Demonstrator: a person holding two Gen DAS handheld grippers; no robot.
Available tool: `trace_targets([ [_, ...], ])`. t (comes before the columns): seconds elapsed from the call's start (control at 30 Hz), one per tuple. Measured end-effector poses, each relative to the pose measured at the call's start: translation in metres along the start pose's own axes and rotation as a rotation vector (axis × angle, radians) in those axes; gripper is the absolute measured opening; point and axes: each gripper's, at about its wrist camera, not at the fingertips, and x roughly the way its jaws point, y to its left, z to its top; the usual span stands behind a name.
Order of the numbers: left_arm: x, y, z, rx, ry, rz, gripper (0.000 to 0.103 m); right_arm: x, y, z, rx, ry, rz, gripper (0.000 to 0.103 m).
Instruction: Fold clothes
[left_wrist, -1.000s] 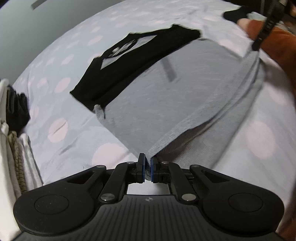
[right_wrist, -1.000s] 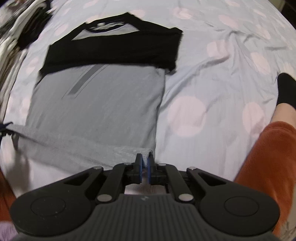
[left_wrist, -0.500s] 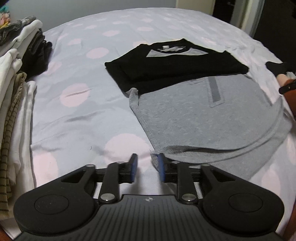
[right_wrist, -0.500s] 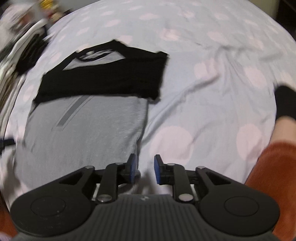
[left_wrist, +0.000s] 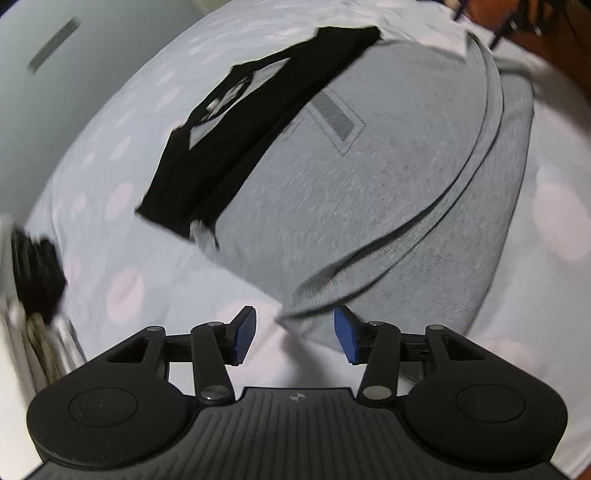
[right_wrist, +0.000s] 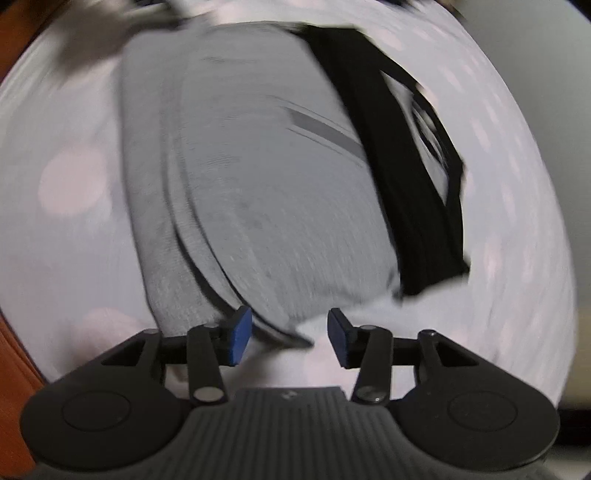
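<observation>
A grey T-shirt with black sleeves and collar (left_wrist: 332, 177) lies flat on the spotted bedsheet (left_wrist: 122, 288), its sleeves folded in as a black band across the top. Its grey hem is doubled, with two curved edges showing. My left gripper (left_wrist: 294, 334) is open, and the shirt's near hem corner lies between its blue pads (left_wrist: 244, 334) without being pinched. In the right wrist view the same shirt (right_wrist: 266, 192) fills the middle. My right gripper (right_wrist: 290, 336) is open too, the other hem corner lying just ahead of its fingers.
A stack of folded clothes (left_wrist: 33, 295), white, striped and black, stands at the left edge of the bed. A person's orange sleeve (right_wrist: 13, 350) shows at the lower left of the right wrist view. A grey wall (left_wrist: 55, 74) lies beyond the bed.
One second ago both grippers were shut on the hem corners. They let go half a second ago and now stand wider open, tilted and closer over the corners. The hem lies flat.
</observation>
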Motion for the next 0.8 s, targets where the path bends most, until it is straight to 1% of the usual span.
trace_targets([
  [0.03,0.003,-0.001,0.003,0.027,0.001,0.005,0.055,0.001,0.006,0.005,-0.077,0.004,-0.008,0.049],
  [0.13,0.015,-0.008,0.010,0.089,0.007,0.010,0.056,0.011,0.014,0.009,-0.184,0.020,0.006,0.049],
  [0.2,0.021,-0.013,0.012,0.125,0.010,0.005,0.056,0.019,0.019,0.008,-0.243,0.034,0.006,0.049],
  [0.3,0.024,-0.020,0.011,0.170,-0.006,0.013,0.056,0.028,0.020,0.002,-0.280,0.063,0.026,0.049],
  [0.4,0.024,-0.018,0.009,0.177,-0.016,0.000,0.056,0.029,0.016,-0.003,-0.272,0.072,0.037,0.049],
  [0.53,0.028,-0.014,0.013,0.165,-0.003,-0.025,0.056,0.030,0.010,-0.007,-0.257,0.081,0.049,0.048],
  [0.6,0.030,-0.013,0.016,0.152,0.007,-0.036,0.053,0.030,0.008,-0.009,-0.249,0.085,0.054,0.048],
  [0.63,0.031,-0.013,0.017,0.140,0.012,-0.047,0.047,0.030,0.006,-0.010,-0.246,0.087,0.057,0.048],
  [0.67,0.031,-0.012,0.017,0.128,0.014,-0.054,0.045,0.031,0.005,-0.011,-0.242,0.089,0.060,0.048],
  [0.7,0.031,-0.012,0.016,0.117,0.014,-0.056,0.045,0.031,0.004,-0.012,-0.238,0.092,0.063,0.048],
  [0.8,0.031,-0.011,0.014,0.080,0.010,-0.059,0.042,0.028,0.009,-0.014,-0.237,0.076,0.026,0.047],
])
